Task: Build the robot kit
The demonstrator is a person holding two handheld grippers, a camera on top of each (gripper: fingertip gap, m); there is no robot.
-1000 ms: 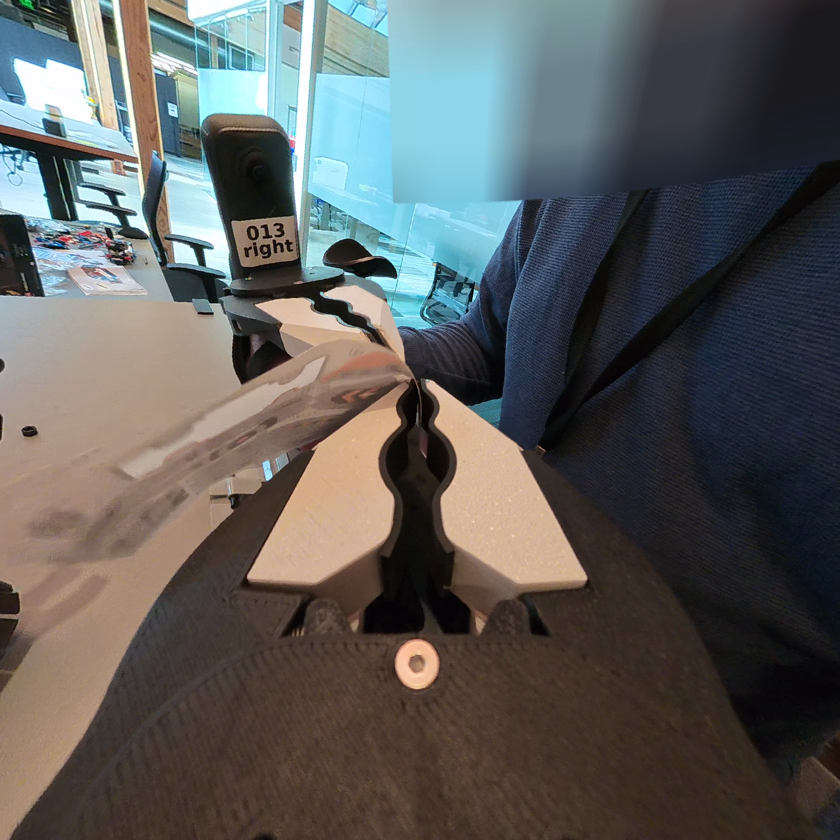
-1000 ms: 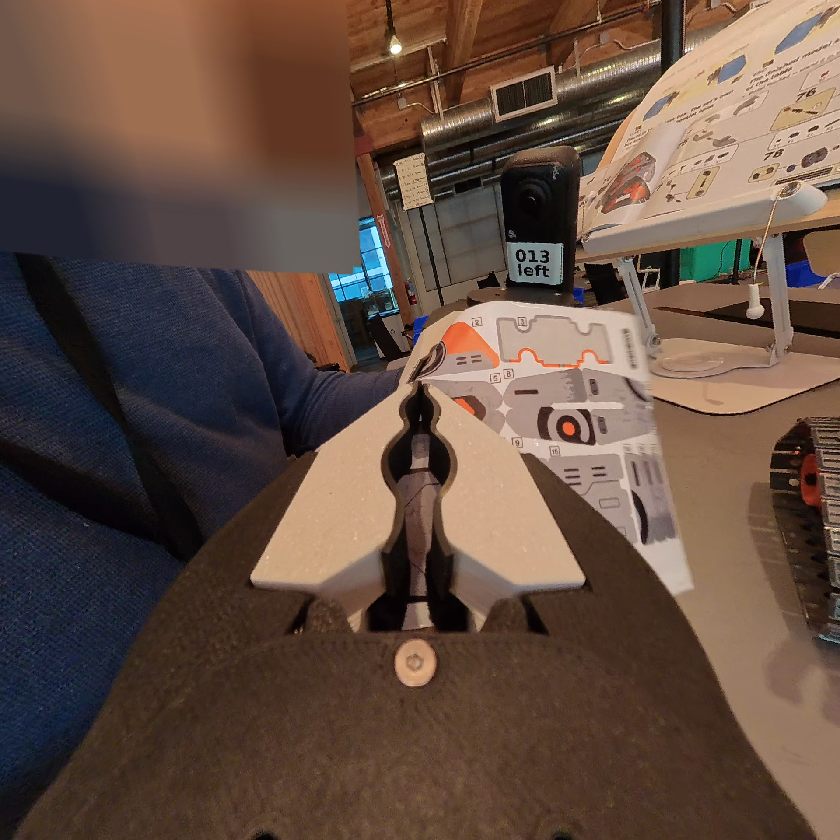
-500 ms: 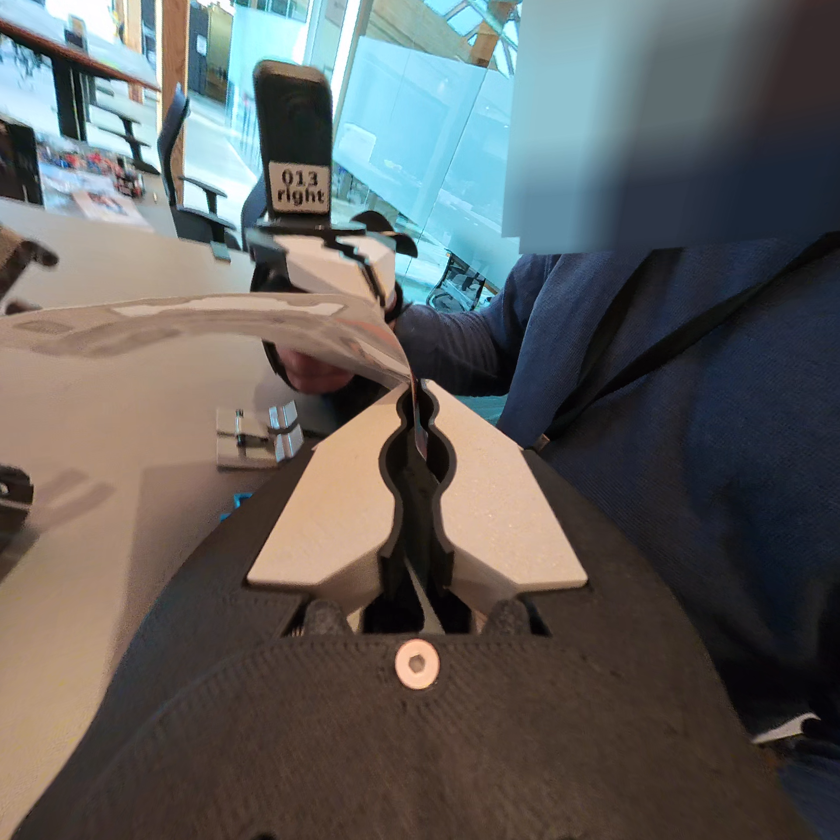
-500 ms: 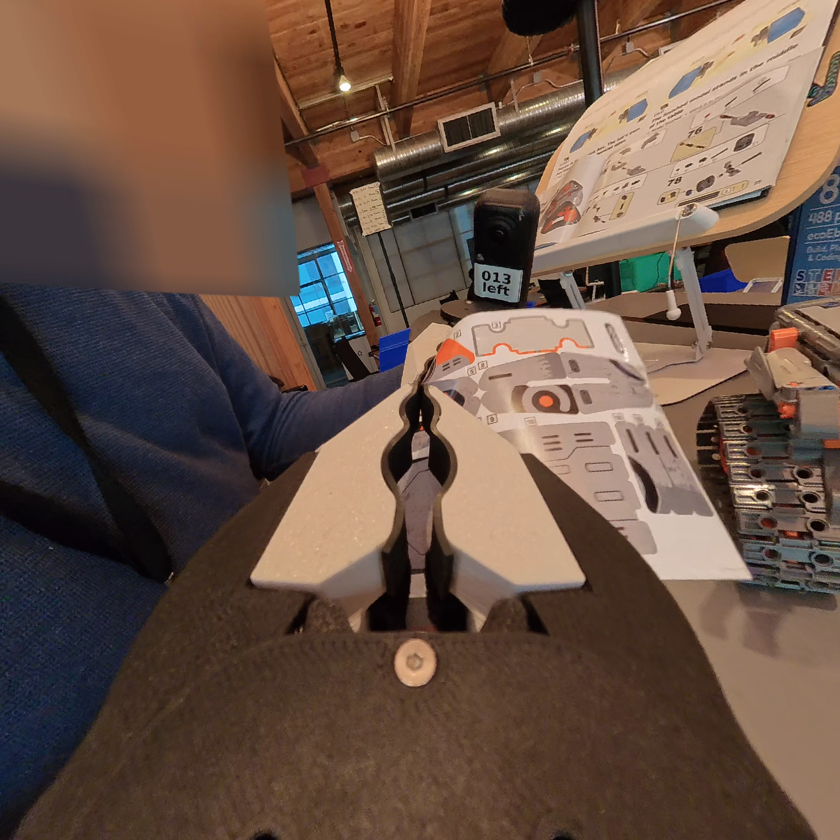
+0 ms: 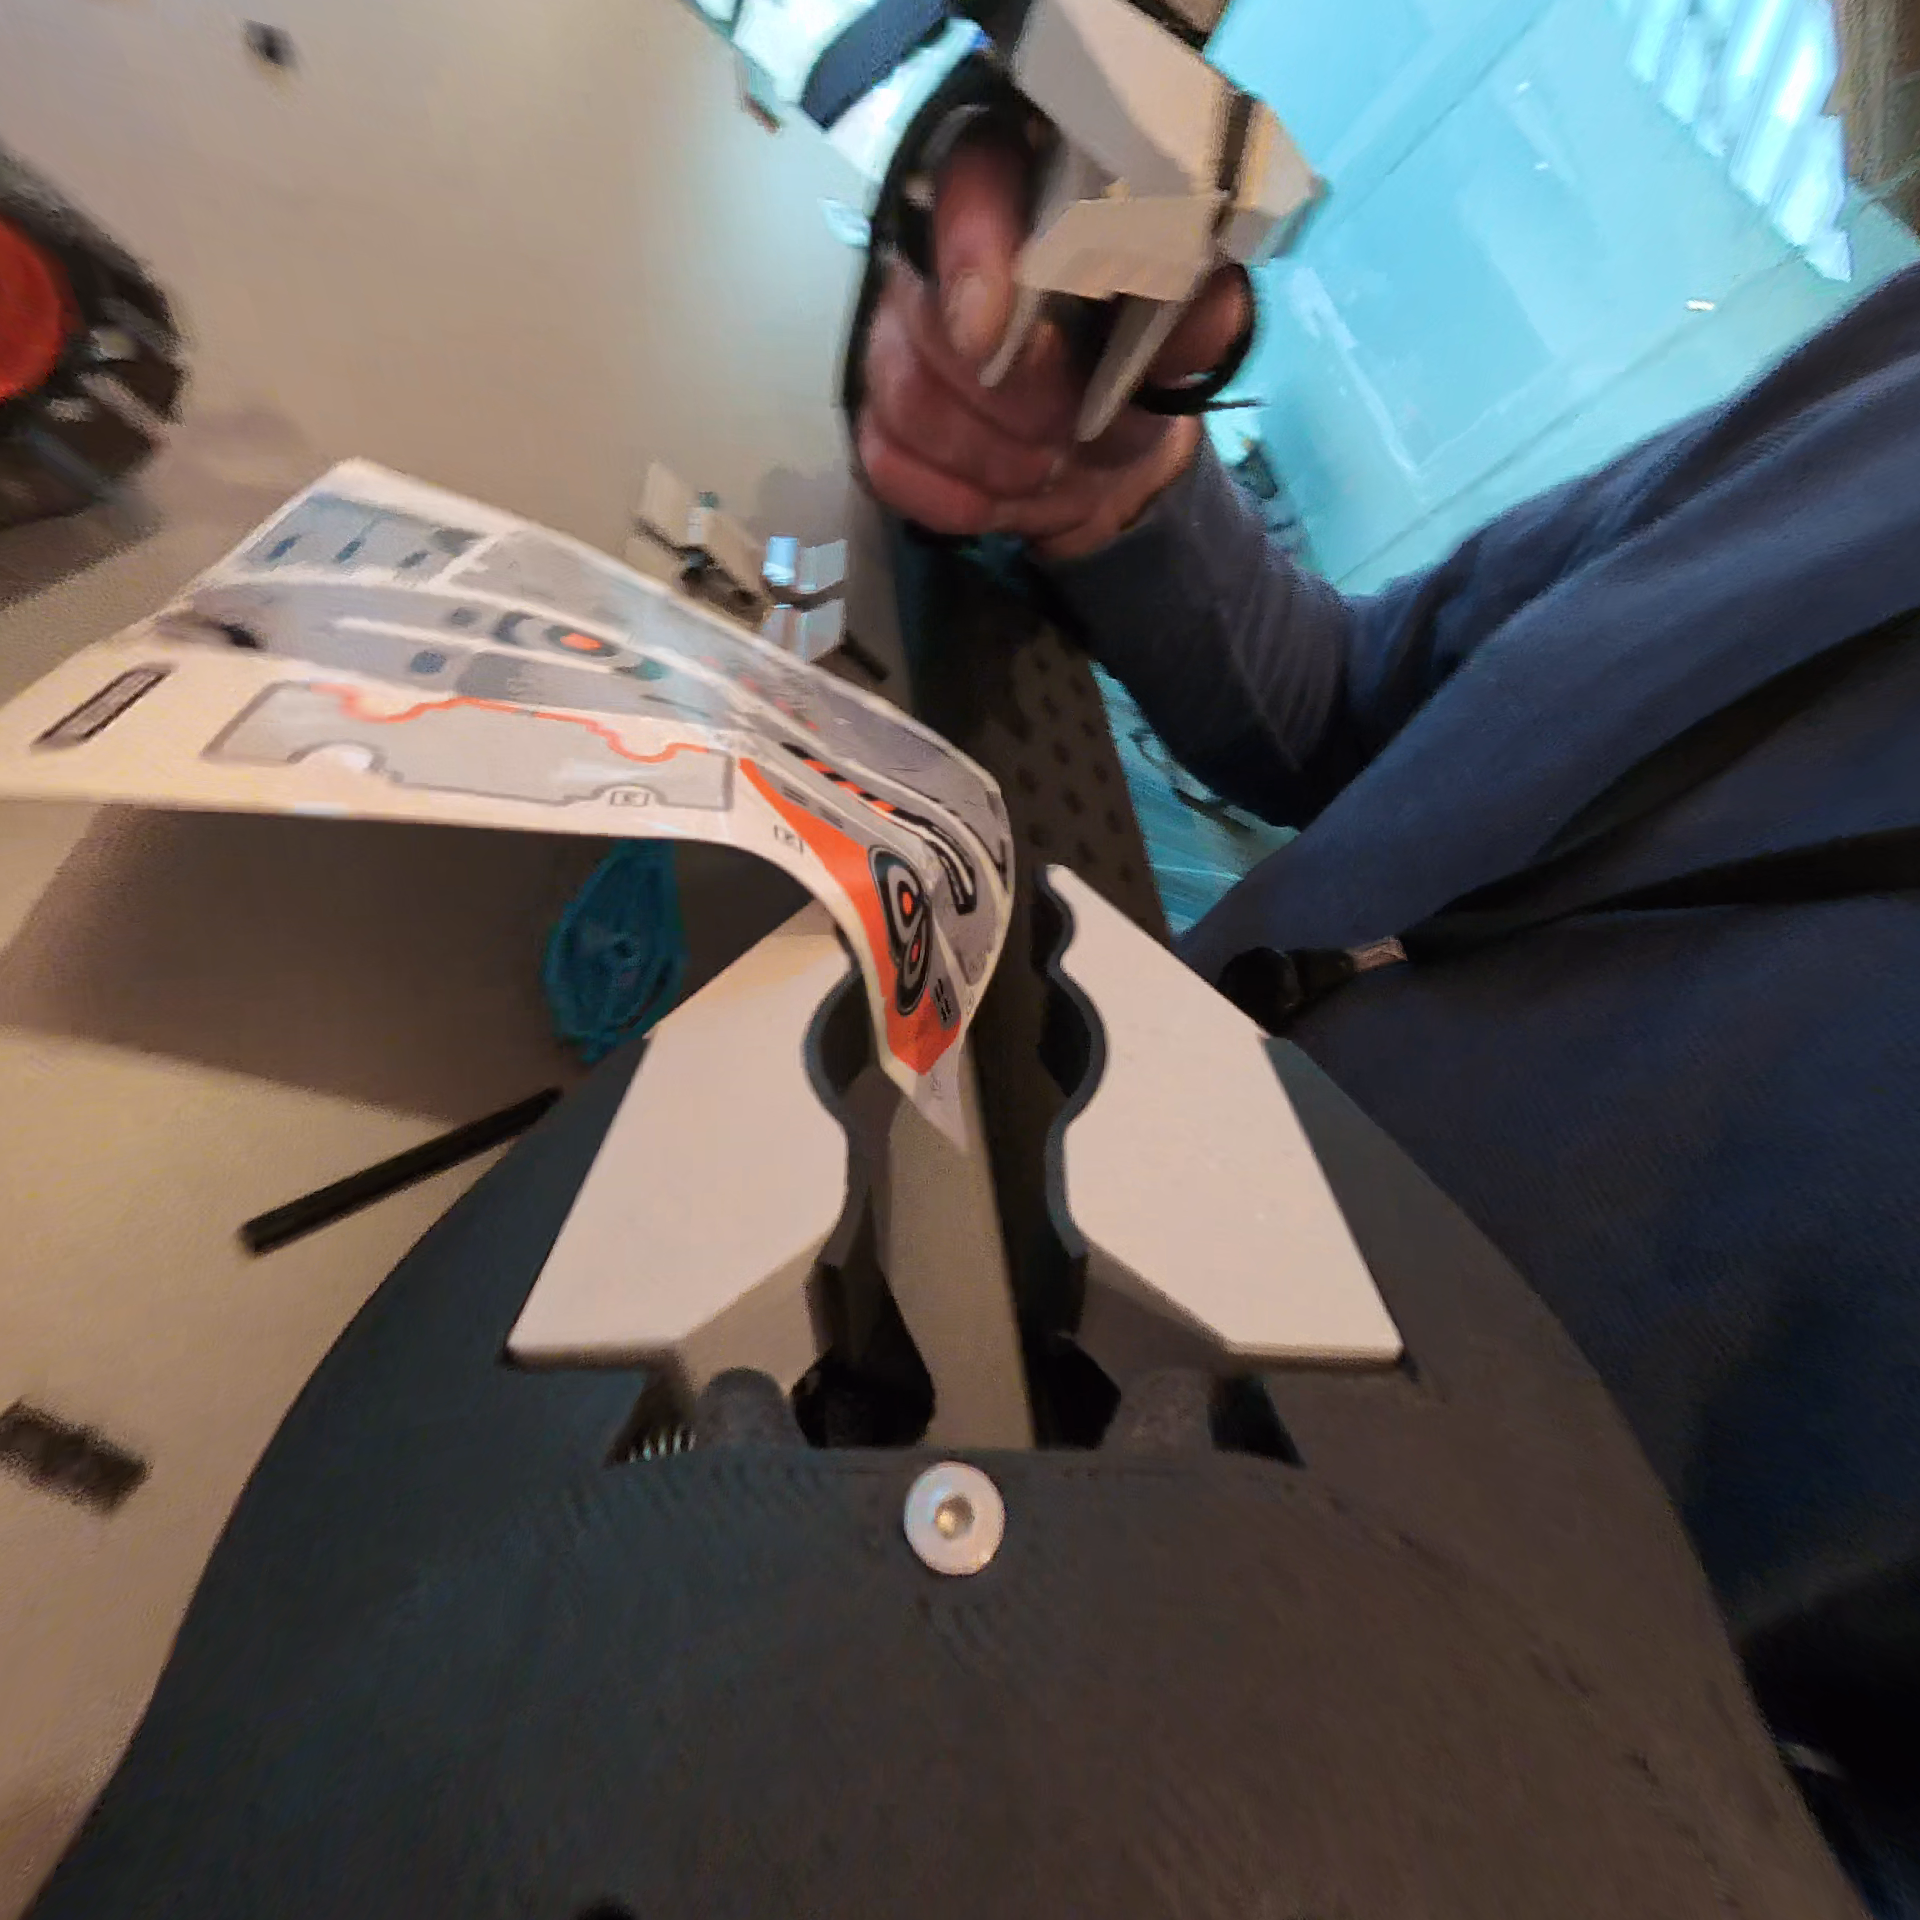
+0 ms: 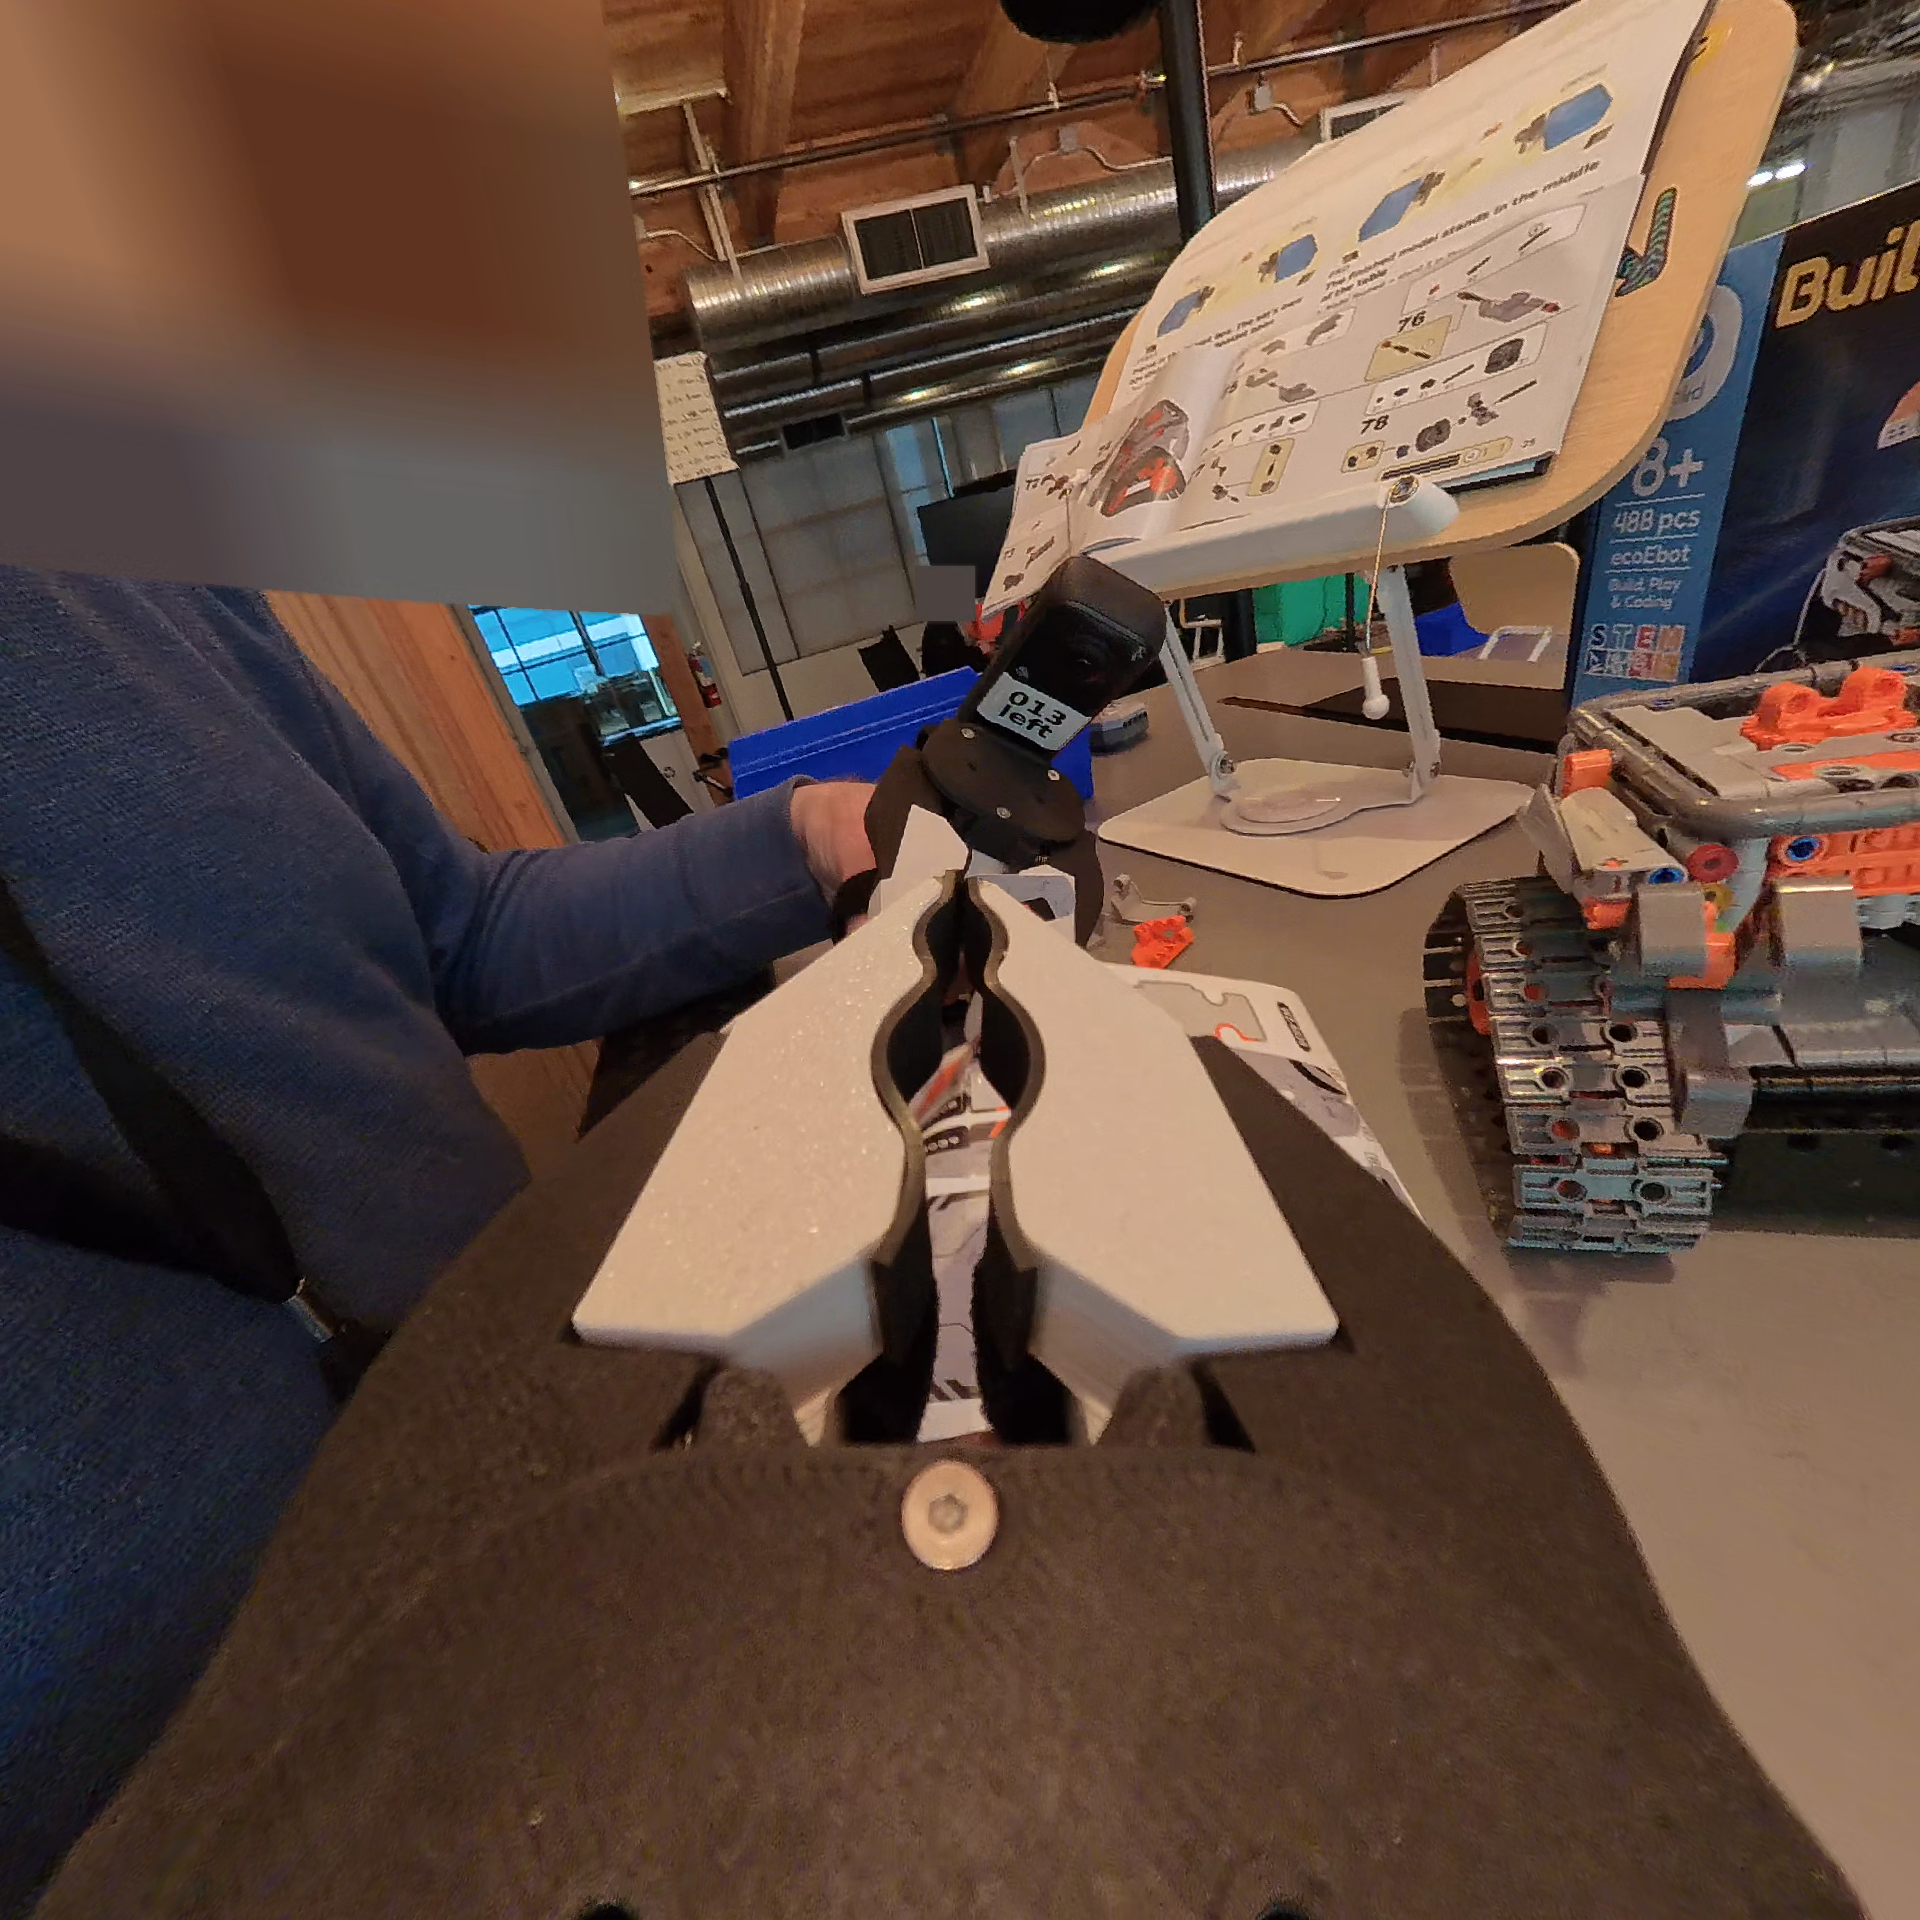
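Tracked model (image 6: 1704, 977) right of sticker sheet (image 6: 1268, 1039)

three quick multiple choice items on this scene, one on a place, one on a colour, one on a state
1. The tracked brick vehicle stands:
A. on the table, right of the sticker sheet
B. on the book stand
C. in a gripper

2. The person's sleeve is:
A. red
B. blue
C. white

3. The left gripper is:
A. shut on a rod
B. open, with the sheet's corner between its fingers
C. out of view

Answers:
1. A: its tracks rest on the tabletop.
2. B: blue knit shows.
3. B: a clear gap separates the fingers.
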